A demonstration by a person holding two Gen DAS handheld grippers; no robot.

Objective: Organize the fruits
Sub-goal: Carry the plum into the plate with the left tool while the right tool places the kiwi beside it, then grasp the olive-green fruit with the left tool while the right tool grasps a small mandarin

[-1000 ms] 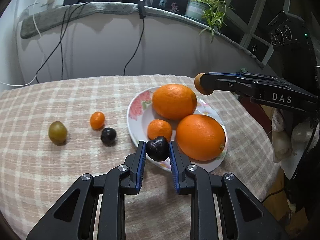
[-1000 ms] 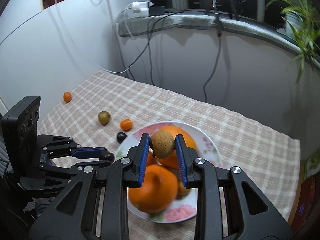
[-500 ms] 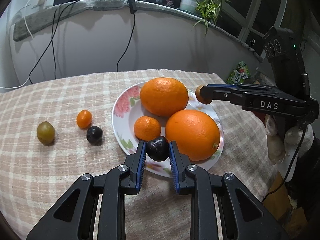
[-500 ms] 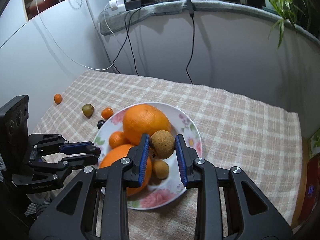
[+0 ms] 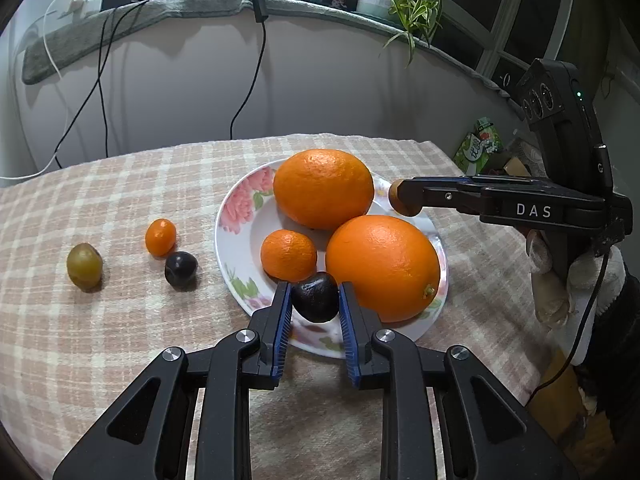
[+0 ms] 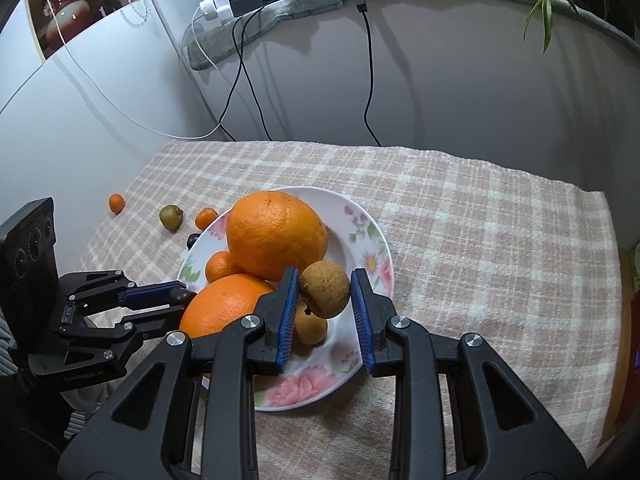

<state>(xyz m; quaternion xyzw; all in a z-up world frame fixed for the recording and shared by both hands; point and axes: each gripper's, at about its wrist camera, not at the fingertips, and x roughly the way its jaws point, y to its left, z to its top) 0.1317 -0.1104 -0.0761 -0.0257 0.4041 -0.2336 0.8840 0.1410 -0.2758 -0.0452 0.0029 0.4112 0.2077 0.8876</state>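
Checked cloth (image 5: 120, 340), plate (image 5: 240, 240) with three oranges (image 5: 323, 187), perhaps five loose fruits; both jaws clenched on small fruit.

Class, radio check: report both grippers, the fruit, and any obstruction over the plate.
Left gripper shut on dark fruit above plate rim. Right gripper shut on brown fruit over plate. Two big oranges crowd the drop spots.

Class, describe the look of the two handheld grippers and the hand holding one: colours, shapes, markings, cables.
Both the left gripper and right gripper are black, angular, with blue ribbed pads and silver bolts. One side reads "DAS"; a black cable trails past a white-gloved hand.
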